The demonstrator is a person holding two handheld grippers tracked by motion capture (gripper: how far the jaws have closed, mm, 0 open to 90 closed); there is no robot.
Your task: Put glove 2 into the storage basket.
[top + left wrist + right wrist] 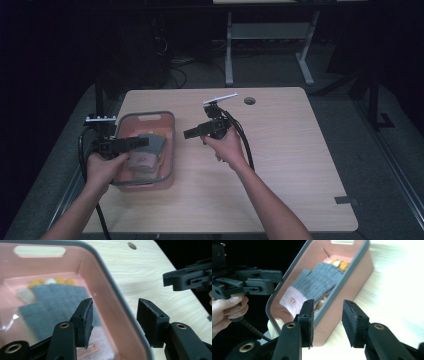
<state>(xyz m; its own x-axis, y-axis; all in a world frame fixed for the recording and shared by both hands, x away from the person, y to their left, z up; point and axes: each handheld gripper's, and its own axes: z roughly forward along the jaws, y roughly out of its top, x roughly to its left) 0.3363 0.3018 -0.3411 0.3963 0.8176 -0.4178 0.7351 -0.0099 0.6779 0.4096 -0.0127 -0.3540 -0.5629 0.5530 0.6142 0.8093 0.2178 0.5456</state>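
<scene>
So the grey glove (319, 281) with the pale pink cuff is lying flat inside the pink bin (170, 150), on top of what looks like another glove with orange and white fingertips (51, 281). The bin sits near the worktop's (280, 165) left edge, about midway along it, which keeps it in easy reach of both hands.

Left gripper (137, 142) hovers just above the bin, jaws parted about halfway with nothing between them. In its own view the jaws straddle the bin's grey rim without touching it. Right gripper (192, 133) is just beside the bin's right wall, out over bare worktop, also half open and empty, pointing back at the bin.

My guess is the glove's been dropped off and both hands are clear of it so nothing snags the knit.
</scene>
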